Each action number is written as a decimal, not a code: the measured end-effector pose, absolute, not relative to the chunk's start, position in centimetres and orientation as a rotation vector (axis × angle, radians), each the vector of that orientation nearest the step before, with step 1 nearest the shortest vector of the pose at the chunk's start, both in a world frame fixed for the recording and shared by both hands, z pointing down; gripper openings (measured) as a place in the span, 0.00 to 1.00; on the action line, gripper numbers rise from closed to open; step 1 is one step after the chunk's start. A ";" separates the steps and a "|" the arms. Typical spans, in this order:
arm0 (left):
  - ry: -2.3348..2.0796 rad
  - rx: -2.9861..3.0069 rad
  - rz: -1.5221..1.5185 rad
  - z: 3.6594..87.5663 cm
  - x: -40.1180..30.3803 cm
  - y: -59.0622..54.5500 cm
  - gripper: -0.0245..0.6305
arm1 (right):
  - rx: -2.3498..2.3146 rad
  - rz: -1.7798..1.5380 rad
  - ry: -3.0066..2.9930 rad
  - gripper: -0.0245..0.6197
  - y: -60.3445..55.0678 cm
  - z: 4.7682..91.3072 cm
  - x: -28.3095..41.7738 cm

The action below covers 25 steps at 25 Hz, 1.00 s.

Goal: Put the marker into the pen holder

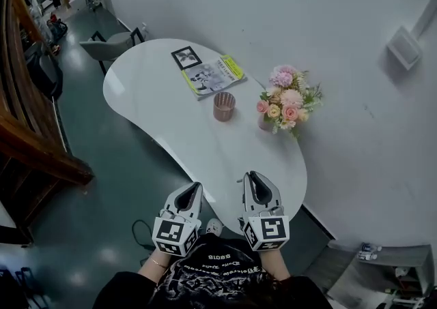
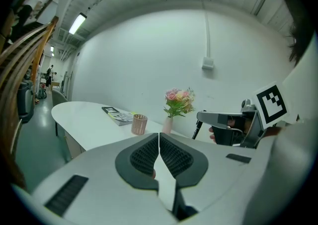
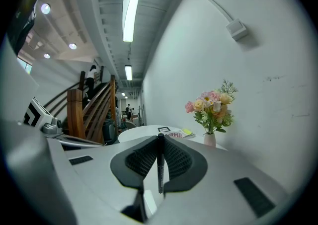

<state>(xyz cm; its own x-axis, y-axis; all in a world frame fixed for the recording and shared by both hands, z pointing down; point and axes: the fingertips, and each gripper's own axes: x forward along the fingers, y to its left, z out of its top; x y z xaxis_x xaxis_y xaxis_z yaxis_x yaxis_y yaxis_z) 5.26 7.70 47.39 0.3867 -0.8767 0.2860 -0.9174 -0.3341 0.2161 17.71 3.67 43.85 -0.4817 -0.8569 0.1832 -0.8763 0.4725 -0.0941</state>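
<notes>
The pen holder (image 1: 224, 106), a pink mesh cup, stands upright near the middle of the white table (image 1: 150, 89); it also shows in the left gripper view (image 2: 139, 124). My right gripper (image 1: 252, 177) hovers over the table's near end, shut on a black marker (image 3: 160, 162) that stands upright between its pads. From the left gripper view the marker (image 2: 197, 130) hangs below the right gripper's jaws. My left gripper (image 1: 196, 186) is beside the right one at the table's near edge, shut with nothing in it (image 2: 159, 135).
A small vase of pink flowers (image 1: 287, 103) stands right of the pen holder, near the wall. A magazine (image 1: 212, 74) and a black-framed picture (image 1: 186, 57) lie farther back. A grey chair (image 1: 109, 45) sits at the far end, and a wooden staircase (image 1: 27, 130) runs along the left.
</notes>
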 end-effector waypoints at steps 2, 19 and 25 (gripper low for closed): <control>-1.565 2.301 0.162 47.6 5.4 7.1 0.08 | 1.537 0.259 -2.618 0.14 3.0 43.4 17.9; -1.528 2.328 0.128 47.0 3.2 1.7 0.08 | 1.597 0.284 -2.601 0.14 -0.9 42.6 16.0; -1.481 2.353 0.156 46.8 0.0 -2.3 0.08 | 1.653 0.299 -2.554 0.14 -4.2 42.5 13.7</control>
<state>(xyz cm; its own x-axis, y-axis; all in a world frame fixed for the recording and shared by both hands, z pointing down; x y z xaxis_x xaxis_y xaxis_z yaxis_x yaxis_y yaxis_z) -0.01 -2.27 46.80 0.4461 -0.8507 0.2779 -0.8900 -0.3890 0.2378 13.72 -4.17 42.51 -0.4125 -0.8938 0.1762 -0.9103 0.3970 -0.1171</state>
